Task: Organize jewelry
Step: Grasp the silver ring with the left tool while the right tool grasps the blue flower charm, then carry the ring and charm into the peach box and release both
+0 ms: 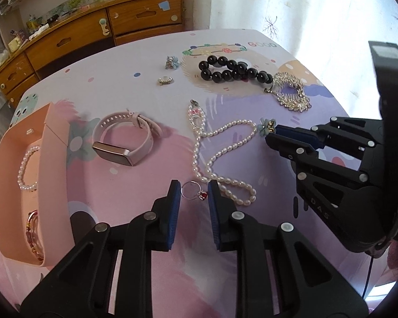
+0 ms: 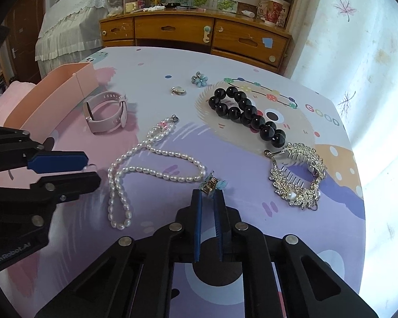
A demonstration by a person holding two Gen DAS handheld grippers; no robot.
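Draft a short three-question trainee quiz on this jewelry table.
1. True or false: the left gripper has its jaws closed on the silver ring with a red stone.
2. Which lies inside the open pink cardboard box? A. black bead bracelet B. small white pearl bracelet C. pink smartwatch
3. What do the jaws of the right gripper hold?

Key: 1 true; 2 B; 3 the small blue flower ornament.

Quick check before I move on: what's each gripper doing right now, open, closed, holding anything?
Left gripper: closed on the silver ring with a red stone.
Right gripper: closed on the small blue flower clip.
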